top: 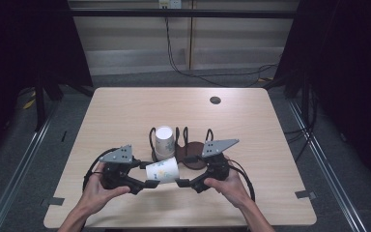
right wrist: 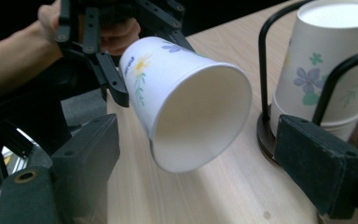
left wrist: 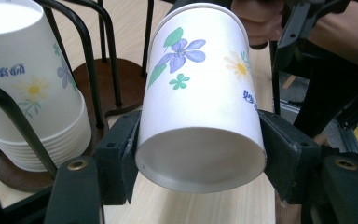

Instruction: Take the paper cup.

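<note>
The cup (top: 163, 170) lies sideways above the table (top: 125, 111), pinched by the left gripper (left wrist: 200, 149); the right gripper (right wrist: 214, 163) stands spread around its rim. Squeezing harder could crush it.

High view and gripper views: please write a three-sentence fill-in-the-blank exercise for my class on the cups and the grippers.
The left gripper is shut on a white flowered ___ cup. The right gripper has its jaws ___, apart from that cup. The stack of matching cups stands in a black ___ rack with a round brown base.
Missing words: paper; open; wire.
</note>
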Action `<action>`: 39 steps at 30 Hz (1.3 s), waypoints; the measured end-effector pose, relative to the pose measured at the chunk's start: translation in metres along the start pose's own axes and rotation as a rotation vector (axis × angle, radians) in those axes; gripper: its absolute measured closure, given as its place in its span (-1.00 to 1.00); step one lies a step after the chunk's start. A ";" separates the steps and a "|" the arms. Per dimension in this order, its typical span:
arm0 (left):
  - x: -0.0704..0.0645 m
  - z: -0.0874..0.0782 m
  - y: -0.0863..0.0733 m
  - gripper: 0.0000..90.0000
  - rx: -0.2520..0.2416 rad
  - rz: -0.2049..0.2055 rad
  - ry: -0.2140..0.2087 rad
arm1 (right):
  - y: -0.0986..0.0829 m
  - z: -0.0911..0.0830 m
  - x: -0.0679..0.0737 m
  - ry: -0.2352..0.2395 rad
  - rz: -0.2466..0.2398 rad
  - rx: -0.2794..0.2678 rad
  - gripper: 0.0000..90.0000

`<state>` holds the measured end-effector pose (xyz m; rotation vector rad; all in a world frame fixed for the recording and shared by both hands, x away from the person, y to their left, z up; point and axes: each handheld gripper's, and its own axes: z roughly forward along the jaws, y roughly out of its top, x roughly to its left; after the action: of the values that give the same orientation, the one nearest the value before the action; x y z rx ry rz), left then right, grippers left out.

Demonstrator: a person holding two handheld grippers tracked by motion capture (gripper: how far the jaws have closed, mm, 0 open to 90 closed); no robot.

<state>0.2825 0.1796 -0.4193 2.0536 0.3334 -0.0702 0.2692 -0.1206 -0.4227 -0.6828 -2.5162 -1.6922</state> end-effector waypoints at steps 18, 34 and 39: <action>-0.003 0.002 0.001 -0.21 -0.039 -0.004 -0.027 | -0.004 0.008 0.002 0.013 -0.008 -0.064 -0.70; -0.007 0.003 0.004 -0.21 -0.069 -0.016 -0.061 | -0.006 0.011 0.002 0.066 0.020 -0.120 -0.70; -0.007 0.004 0.005 -0.21 -0.065 -0.015 -0.073 | -0.006 0.011 0.002 0.080 0.031 -0.131 -0.70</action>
<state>0.2772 0.1723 -0.4162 1.9791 0.3025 -0.1414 0.2679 -0.1117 -0.4319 -0.6449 -2.3461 -1.8472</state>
